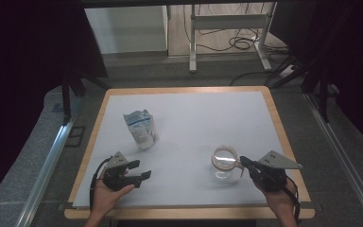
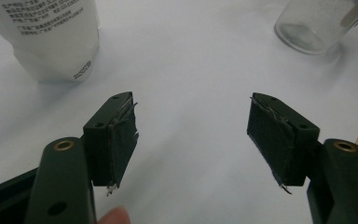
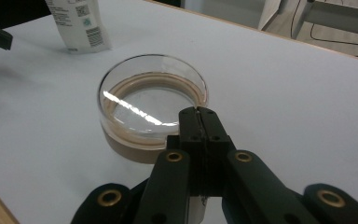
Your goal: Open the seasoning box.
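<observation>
White sheet covers the wood-edged table [image 1: 283, 137]; grey floor, a desk frame and loose cables sit beyond the far edge. Left gripper [image 1: 142, 170] is in the person's left hand [image 1: 105, 196] near the near-left corner, jaws pointing toward the table's middle. Left gripper view: pads [image 2: 121, 140] stand wide apart, nothing between them, bare sheet below. White pouch [image 1: 142, 128] stands upright left of centre, farther from the near edge than the left gripper and well clear of it; same pouch [image 2: 51, 37] shows ahead-left of the jaws, not touched. Glass jar [image 1: 224, 163] sits toward the near-right part of the surface, mouth up, with a brownish band under the rim. Right gripper [image 1: 242, 161] comes in from the near-right corner, tips at the jar's rim on the right-hand side. Right gripper view: jaws are fully pressed together [image 3: 199, 116], tips at the near rim of the jar [image 3: 151, 105]; cannot tell whether the rim is pinched or the tips just rest against it.
</observation>
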